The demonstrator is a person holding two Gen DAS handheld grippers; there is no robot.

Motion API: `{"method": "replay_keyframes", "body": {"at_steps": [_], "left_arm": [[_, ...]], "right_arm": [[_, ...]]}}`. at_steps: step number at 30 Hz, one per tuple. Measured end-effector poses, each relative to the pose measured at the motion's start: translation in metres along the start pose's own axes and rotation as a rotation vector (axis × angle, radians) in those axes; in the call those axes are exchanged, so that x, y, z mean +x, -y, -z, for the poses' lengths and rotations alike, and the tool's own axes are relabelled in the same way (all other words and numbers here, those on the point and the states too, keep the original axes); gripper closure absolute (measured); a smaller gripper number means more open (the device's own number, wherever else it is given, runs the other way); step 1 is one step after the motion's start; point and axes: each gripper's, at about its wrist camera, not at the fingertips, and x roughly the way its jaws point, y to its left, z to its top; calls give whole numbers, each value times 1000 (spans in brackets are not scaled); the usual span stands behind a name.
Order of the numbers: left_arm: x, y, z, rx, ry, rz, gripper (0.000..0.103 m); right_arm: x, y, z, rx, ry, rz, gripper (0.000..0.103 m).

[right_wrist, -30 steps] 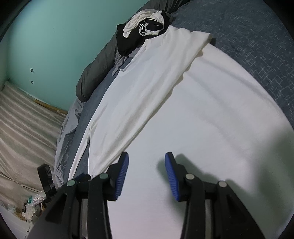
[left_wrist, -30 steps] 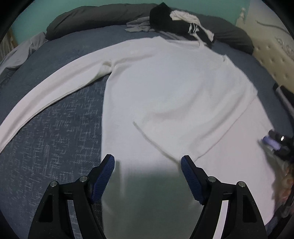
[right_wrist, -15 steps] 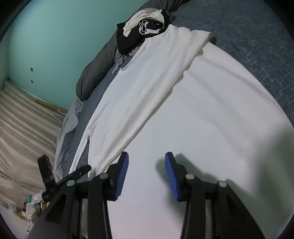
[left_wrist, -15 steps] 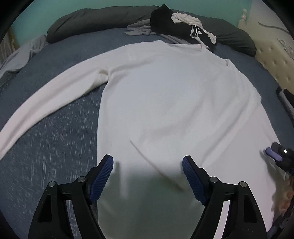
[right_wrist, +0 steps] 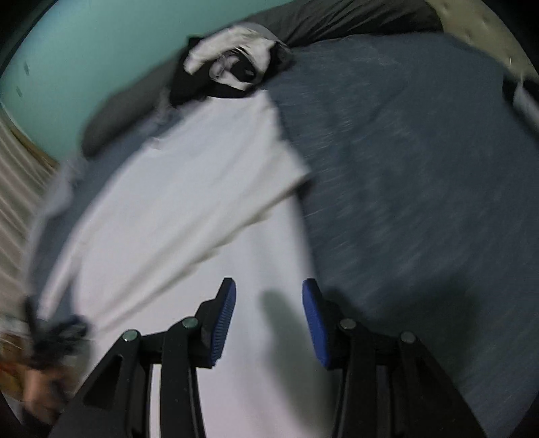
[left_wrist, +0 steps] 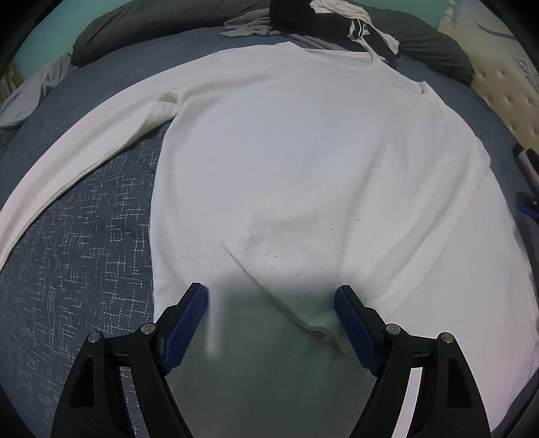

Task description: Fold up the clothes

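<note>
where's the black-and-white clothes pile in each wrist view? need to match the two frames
Left wrist: black-and-white clothes pile at top edge, right of centre, past the white shirt collar.
Right wrist: pile upper left of centre, blurred, at the shirt's far end.
Shared landmark: dark grey bolster along the teal wall, behind the pile.

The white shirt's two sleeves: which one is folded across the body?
The sleeve ending between the left tongs, its cuff lying on the white shirt; the other sleeve stretches out over the blue bedcover.
</note>
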Motion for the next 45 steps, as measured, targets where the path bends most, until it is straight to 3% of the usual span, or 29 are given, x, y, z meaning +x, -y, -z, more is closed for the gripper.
{"method": "replay_keyframes", "body": {"at_steps": [2,10,20,36,41,45], "left_arm": [[2,1,-1,0,0,-5,21],[8,5,-8,-3,-1,-10,20],[17,10,-17,4,2,-10,19],[17,-6,-14,-1,4,-4,19],[20,-6,-17,5,3,-10,19],[22,-7,-20,4,4,-5,18]], "right_arm": [[8,10,-15,-47,-9,79,62],[51,4,-46,-227,-51,141,62],[67,-6,-62,-233,19,126,62],[48,-13,-72,-216,102,16,62],[69,-19,-79,-234,37,111,62],[79,-19,-78,-228,34,125,62]]}}
